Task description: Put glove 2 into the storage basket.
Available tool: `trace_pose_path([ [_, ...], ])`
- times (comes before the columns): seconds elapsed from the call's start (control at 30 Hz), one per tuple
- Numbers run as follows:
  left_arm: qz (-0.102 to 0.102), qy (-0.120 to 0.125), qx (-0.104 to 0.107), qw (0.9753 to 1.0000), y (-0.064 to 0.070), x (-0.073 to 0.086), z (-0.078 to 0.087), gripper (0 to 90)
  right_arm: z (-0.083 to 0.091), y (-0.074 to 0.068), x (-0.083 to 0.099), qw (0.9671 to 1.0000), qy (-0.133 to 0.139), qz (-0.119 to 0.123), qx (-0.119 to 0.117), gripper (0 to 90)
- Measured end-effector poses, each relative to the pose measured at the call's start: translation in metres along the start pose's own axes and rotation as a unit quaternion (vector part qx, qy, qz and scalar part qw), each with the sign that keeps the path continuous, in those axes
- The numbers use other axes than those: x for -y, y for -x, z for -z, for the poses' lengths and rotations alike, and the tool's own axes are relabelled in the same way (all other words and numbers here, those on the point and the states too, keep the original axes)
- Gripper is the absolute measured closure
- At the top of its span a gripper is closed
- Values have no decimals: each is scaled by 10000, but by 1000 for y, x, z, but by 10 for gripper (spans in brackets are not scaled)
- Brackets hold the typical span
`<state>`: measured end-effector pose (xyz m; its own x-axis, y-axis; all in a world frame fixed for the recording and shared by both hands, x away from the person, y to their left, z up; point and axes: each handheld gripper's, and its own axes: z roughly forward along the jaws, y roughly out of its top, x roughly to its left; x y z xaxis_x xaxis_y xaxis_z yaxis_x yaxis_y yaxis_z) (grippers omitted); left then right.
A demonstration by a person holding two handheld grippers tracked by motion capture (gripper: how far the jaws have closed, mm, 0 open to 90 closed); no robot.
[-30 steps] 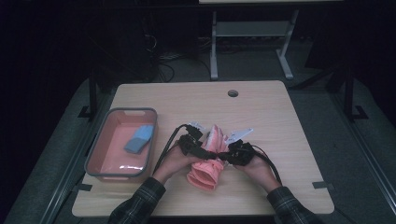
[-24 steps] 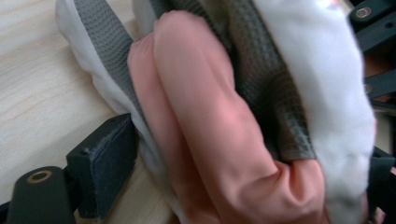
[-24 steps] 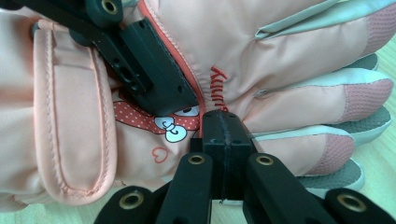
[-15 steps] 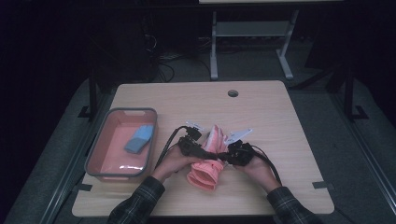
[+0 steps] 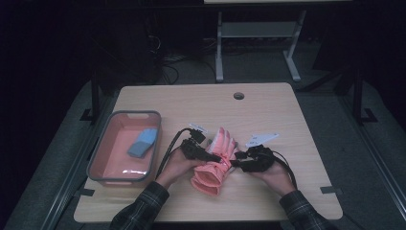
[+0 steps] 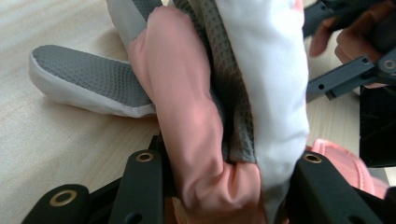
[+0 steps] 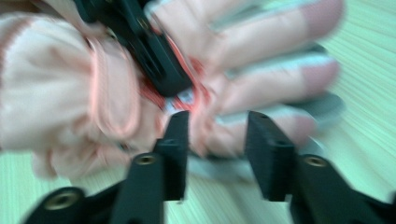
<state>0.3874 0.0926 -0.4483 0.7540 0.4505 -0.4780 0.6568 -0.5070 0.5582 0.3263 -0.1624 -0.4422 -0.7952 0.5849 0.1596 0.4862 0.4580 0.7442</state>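
A pink glove (image 5: 214, 168) with grey and white palm fabric lies mid-table near the front edge, cuff toward the person. My left gripper (image 5: 216, 157) comes in from the left and is shut on the glove (image 6: 196, 116), whose folded fabric is squeezed between the two jaws. My right gripper (image 5: 238, 164) reaches in from the right, close against the glove's fingers (image 7: 261, 79). In the blurred right gripper view its jaws (image 7: 217, 126) stand apart around the glove's edge, with the left gripper's black jaw (image 7: 154, 56) clamped across the glove above them.
A grey-rimmed pink tray (image 5: 102, 152) sits at the table's left with a blue folded item (image 5: 142, 142) inside. A round cable hole (image 5: 238, 95) is at the back edge. Bare wood lies behind and right of the hands.
Almost nothing has shifted. Both hands stay at the glove, and the right gripper is in slight motion, as its blurred view shows.
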Motion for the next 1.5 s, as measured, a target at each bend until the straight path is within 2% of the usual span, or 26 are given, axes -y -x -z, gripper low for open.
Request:
trace_pose_path([
  [0.03, -10, 27, -10, 10000, 2, -1, 2, 605, 3, 1, 3, 10000, 21, -4, 74, 481],
  [0.07, -10, 27, -10, 10000, 2, -1, 2, 605, 3, 1, 3, 10000, 21, -4, 74, 481],
  [0.13, -17, 65, -33, 10000, 6, -2, 6, 604, 9, 7, 12, 9997, 56, -68, 222, 428],
  [0.2, -17, 149, -47, 9999, 9, -3, 12, 603, 12, 16, 21, 9988, -18, -251, 412, 350],
  [0.23, -17, 149, -47, 9999, 9, -3, 12, 603, 12, 16, 21, 9988, -18, -251, 412, 350],
  [0.27, 7, 152, -40, 9999, 10, -4, 14, 603, 10, 19, 26, 9981, -90, -247, 551, 335],
  [0.33, 24, 168, -44, 9998, 11, -4, 16, 603, 9, 20, 27, 9981, -115, -268, 551, 324],
  [0.5, -48, 261, -69, 9996, 17, -6, 27, 603, -1, 25, 33, 9959, -251, -339, 796, 302],
  [0.63, -110, 304, -177, 9993, 23, -9, 40, 602, -4, 26, 34, 9956, -186, -325, 862, 301],
  [0.67, -83, 371, -198, 9991, 23, -10, 47, 601, -5, 26, 34, 9953, -175, -286, 904, 282],
  [0.77, -58, 423, -168, 9989, 24, -12, 54, 600, -8, 26, 35, 9951, -170, -194, 954, 274],
  [0.83, -63, 494, -232, 9985, 27, -14, 64, 600, -9, 25, 35, 9951, -128, -215, 957, 236],
  [0.93, -51, 597, -329, 9977, 29, -18, 83, 600, -11, 23, 36, 9945, -150, -114, 1029, 195],
  [0.97, -51, 597, -329, 9977, 29, -18, 83, 600, -11, 23, 36, 9945, -150, -114, 1029, 195],
  [1.03, -76, 607, -441, 9972, 29, -20, 98, 600, -12, 23, 36, 9946, -134, -161, 1020, 152],
  [1.1, -71, 618, -474, 9969, 30, -20, 103, 599, -13, 24, 37, 9945, -126, -143, 1030, 136],
  [1.13, -70, 670, -531, 9963, 30, -21, 113, 599, -13, 24, 37, 9944, -131, -149, 1036, 134],
  [1.2, -53, 698, -548, 9960, 30, -21, 119, 598, -13, 24, 37, 9944, -133, -145, 1036, 131],
  [1.27, -43, 773, -672, 9947, 29, -22, 135, 598, -13, 24, 37, 9943, -136, -148, 1043, 130],
  [1.3, -43, 773, -672, 9947, 29, -22, 135, 597, -13, 24, 37, 9943, -136, -148, 1043, 130],
  [1.43, 39, 833, -819, 9931, 25, -20, 157, 596, -13, 24, 37, 9943, -137, -147, 1047, 131],
  [1.47, 103, 898, -887, 9919, 23, -18, 169, 597, -13, 24, 37, 9943, -137, -141, 1048, 131],
  [1.5, 103, 898, -887, 9919, 23, -18, 169, 596, -13, 24, 37, 9943, -137, -141, 1048, 131],
])
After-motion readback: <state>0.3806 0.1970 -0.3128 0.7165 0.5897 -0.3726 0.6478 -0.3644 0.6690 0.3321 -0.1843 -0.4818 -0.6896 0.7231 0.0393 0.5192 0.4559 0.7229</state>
